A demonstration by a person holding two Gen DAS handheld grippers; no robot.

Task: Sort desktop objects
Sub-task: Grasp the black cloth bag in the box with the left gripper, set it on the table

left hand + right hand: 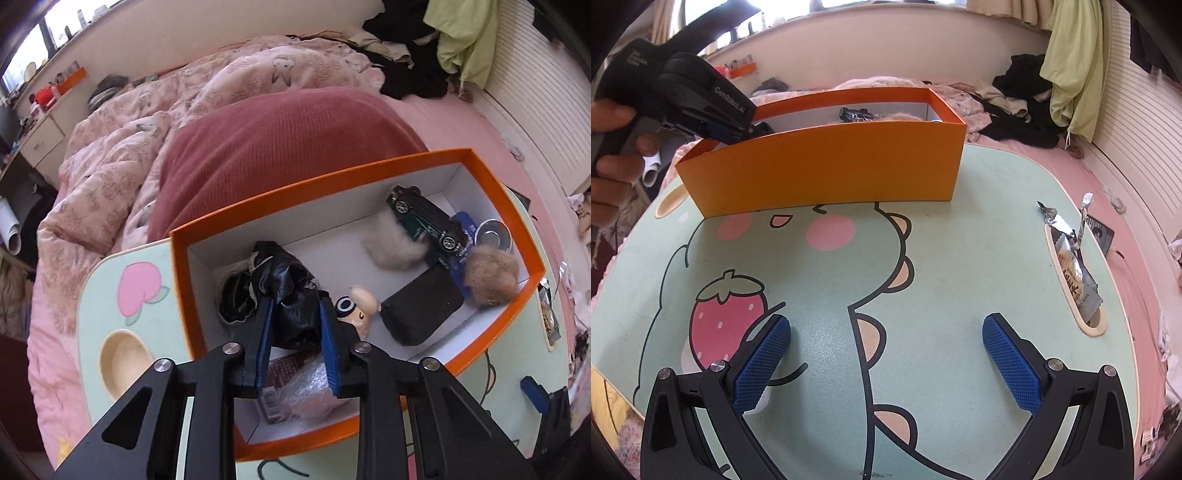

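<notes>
An orange box (491, 177) with a white inside stands on the green cartoon table (960, 240). My left gripper (295, 302) is over the box's near left part, shut on a crumpled black bag (284, 280). In the box lie a toy car (424, 218), two fur balls (491, 277), a black block (424, 306), a doll head (358, 306) and a bubble-wrap packet (306, 391). My right gripper (886, 332) is open and empty above the table's near middle. The box (827, 166) stands at the far side in the right wrist view, with the left gripper's body (701, 99) reaching in.
A snack wrapper (1075, 266) lies in the table's right slot. A round cup recess (122, 358) is at the table's left. The table sits on a bed with a pink quilt (129, 147) and red pillow (288, 147). Clothes are piled at the far right.
</notes>
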